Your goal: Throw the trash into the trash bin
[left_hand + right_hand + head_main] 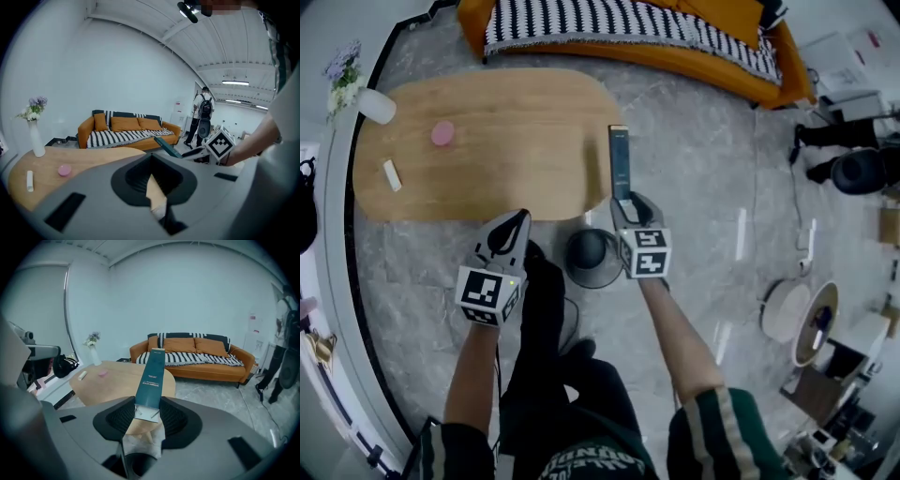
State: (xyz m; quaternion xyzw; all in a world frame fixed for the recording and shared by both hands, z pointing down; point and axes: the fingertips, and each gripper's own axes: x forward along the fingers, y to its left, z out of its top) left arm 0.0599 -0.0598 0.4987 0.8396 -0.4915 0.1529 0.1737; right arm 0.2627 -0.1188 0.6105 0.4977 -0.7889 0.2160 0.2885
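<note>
Your right gripper point(147, 414) is clamped on the teal carton point(151, 379) at its flapped bottom end and your left gripper point(151, 185) is closed empty; it's probably light, crushable card, so squeeze gently.

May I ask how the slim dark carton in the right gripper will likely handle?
The carton looks like thin cardboard with folded end flaps, so probably light and crushable. Held at one end by the right gripper, its long body may wobble.
</note>
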